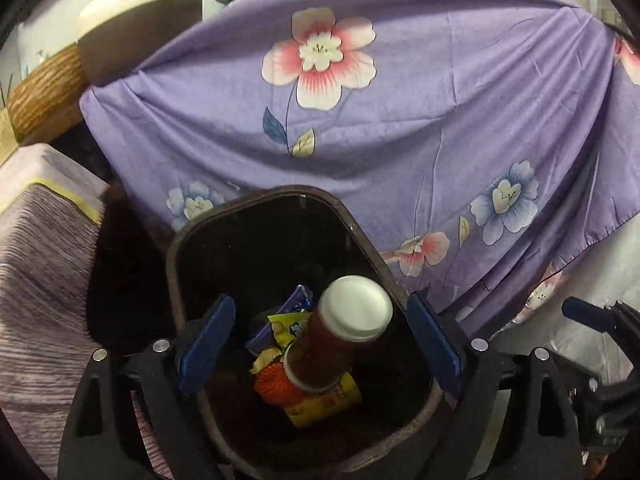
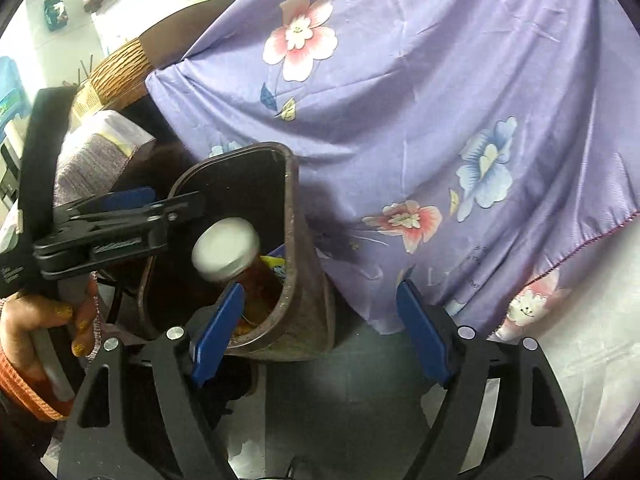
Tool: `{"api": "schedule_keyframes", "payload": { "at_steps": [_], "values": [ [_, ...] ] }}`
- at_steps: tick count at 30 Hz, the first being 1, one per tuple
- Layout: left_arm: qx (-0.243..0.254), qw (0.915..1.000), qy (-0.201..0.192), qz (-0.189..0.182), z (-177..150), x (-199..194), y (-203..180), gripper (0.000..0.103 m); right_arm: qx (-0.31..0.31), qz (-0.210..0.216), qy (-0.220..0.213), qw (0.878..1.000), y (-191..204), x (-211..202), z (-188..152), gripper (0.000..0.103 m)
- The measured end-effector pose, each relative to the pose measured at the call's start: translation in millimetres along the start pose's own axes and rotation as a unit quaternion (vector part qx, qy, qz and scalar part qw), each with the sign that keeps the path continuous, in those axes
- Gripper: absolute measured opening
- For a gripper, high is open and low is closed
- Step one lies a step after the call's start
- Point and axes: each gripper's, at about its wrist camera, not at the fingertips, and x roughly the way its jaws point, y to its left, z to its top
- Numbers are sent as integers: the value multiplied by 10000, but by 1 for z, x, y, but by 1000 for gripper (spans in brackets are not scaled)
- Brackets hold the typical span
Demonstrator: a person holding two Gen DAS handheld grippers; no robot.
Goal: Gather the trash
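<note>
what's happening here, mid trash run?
A person with a handheld gripper in each hand is collecting trash into a dark bin beside a purple floral cloth. A white-capped bottle of brown liquid sits tilted in the bin on top of snack wrappers. The left gripper hangs open above the bin mouth, its pads clear of the bottle. The right gripper is also open and empty, off to the bin's side.
</note>
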Motion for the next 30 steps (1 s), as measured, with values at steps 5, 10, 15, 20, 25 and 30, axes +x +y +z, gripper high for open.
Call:
{"api": "schedule_keyframes", "payload": {
  "at_steps": [5,10,15,20,25,30],
  "values": [
    [75,9991,-424,65,-1,-41,-5,92,106,-178,-241,9995,-5,-13,4,82],
    [118,9946,-1005,248,-9,-103,-9,98,106,-254,-474,9985,1,-28,9,85],
    [45,9869,-1544,471,-26,-167,-3,98,-121,-400,-898,9951,25,-52,13,88],
    [-149,9763,-1941,943,-48,-215,11,98,-573,-322,-1590,9851,69,-86,9,96],
    [-800,9622,-2287,1245,-77,-261,37,98,-1097,-179,-2093,9715,112,-117,-2,97],
    [-1270,9425,-2502,1818,-107,-295,54,98,-1366,359,-2161,9661,147,-142,-14,97]
  ]
}}
